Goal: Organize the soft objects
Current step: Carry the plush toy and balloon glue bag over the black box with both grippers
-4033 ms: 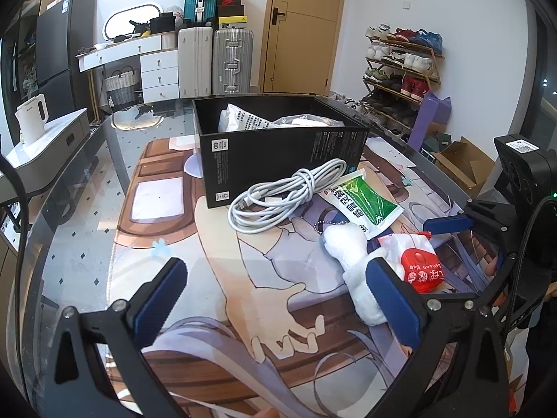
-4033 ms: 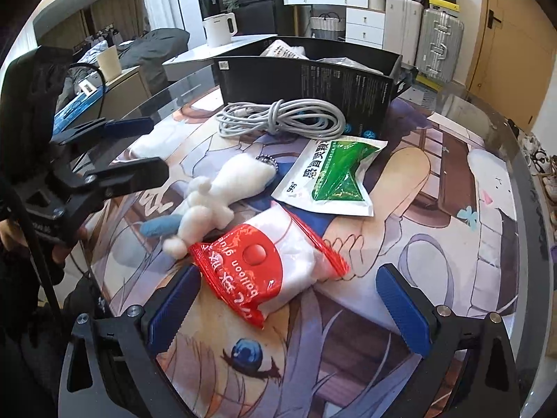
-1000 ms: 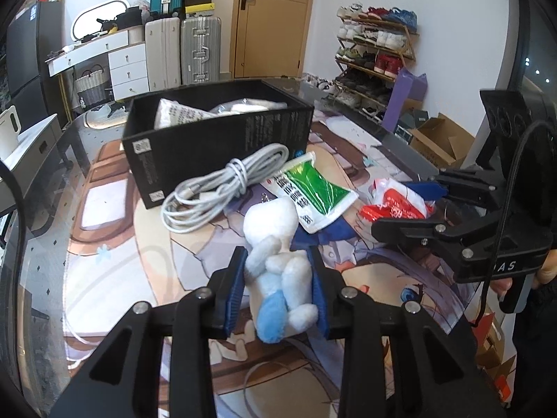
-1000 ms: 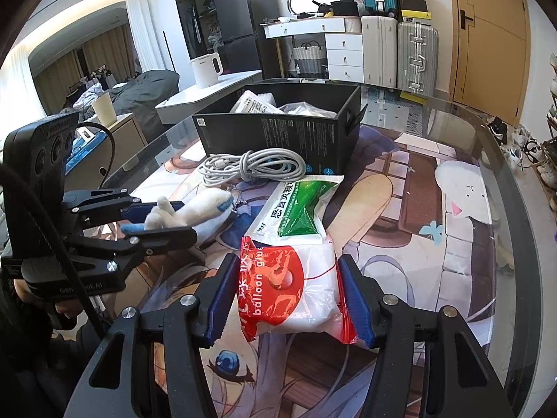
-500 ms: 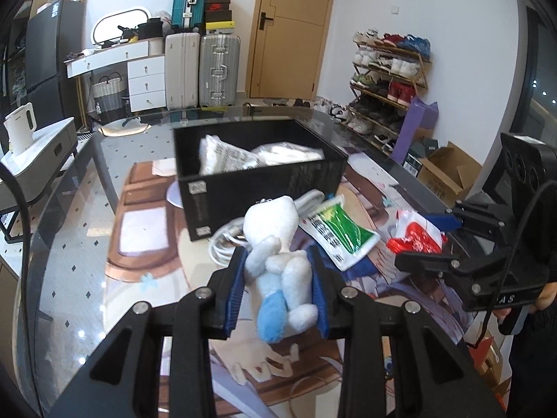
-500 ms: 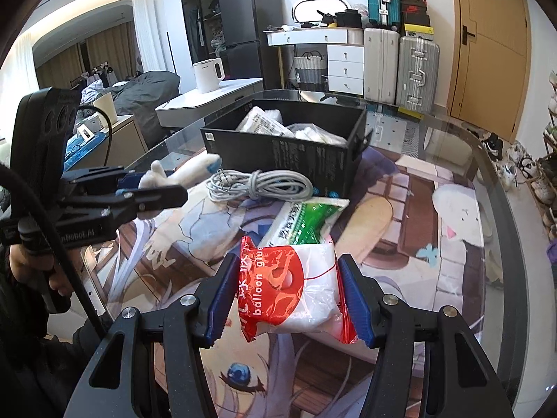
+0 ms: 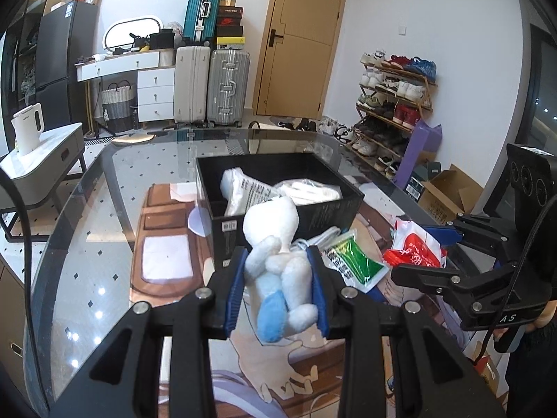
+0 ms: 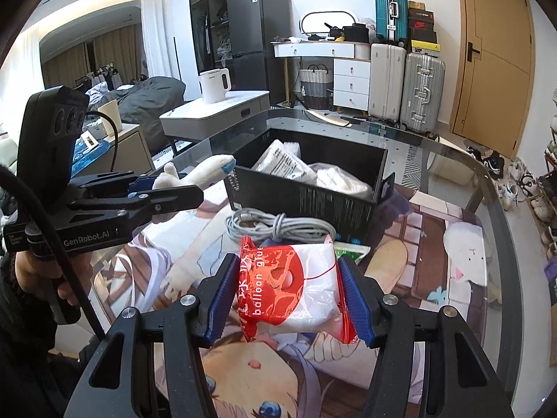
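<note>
Fluffy plush toy [image 7: 278, 261] and crinkly packet [image 8: 289, 289] lifted, seemingly.

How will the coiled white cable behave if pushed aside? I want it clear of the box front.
The coiled white cable is tied only at its middle, so its loops would probably splay and drag rather than slide as one piece. It lies against the black box, so it may snag there. It looks light.

R claw [image 8: 285, 296] grips balloon glue pack [image 8: 289, 292].
</note>
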`<control>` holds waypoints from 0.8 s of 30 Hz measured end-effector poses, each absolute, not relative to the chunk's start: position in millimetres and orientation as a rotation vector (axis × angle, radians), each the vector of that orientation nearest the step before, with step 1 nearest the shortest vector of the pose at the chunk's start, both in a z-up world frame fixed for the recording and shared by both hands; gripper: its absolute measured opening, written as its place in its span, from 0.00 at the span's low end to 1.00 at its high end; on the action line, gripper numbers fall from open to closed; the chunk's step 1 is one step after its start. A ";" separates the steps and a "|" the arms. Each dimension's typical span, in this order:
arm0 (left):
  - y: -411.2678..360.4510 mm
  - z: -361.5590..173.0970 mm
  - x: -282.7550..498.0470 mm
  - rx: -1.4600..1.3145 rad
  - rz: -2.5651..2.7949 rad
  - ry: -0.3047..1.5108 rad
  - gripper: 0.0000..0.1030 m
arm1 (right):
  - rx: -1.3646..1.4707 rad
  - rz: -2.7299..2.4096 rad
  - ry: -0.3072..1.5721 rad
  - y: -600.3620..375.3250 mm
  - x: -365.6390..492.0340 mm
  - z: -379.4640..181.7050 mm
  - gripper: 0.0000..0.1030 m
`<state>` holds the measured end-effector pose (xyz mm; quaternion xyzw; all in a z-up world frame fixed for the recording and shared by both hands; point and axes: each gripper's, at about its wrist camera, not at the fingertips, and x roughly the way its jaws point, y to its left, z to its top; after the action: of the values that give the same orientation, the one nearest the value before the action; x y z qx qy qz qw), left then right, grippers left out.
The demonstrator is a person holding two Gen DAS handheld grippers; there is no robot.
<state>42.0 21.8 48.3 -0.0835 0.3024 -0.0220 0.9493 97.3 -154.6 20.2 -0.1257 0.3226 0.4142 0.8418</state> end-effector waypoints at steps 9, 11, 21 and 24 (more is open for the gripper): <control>29.3 60.7 50.3 -0.168 -0.059 0.585 0.31 | -0.253 0.835 0.660 -144.4 106.1 35.3 0.57; 29.2 61.8 51.8 -0.168 -0.061 0.582 0.31 | -0.241 0.832 0.657 -143.5 109.4 39.5 0.57; 33.4 68.0 66.9 -0.167 -0.062 0.569 0.32 | -0.229 0.807 0.633 -135.0 128.8 55.3 0.57; 35.9 69.6 72.5 -0.165 -0.057 0.566 0.32 | -0.219 0.806 0.639 -131.6 138.4 55.6 0.57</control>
<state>72.5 35.9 69.6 -0.0815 0.2790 -0.0279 0.9564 138.4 -131.6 55.6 -0.1043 0.3051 0.3849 0.8648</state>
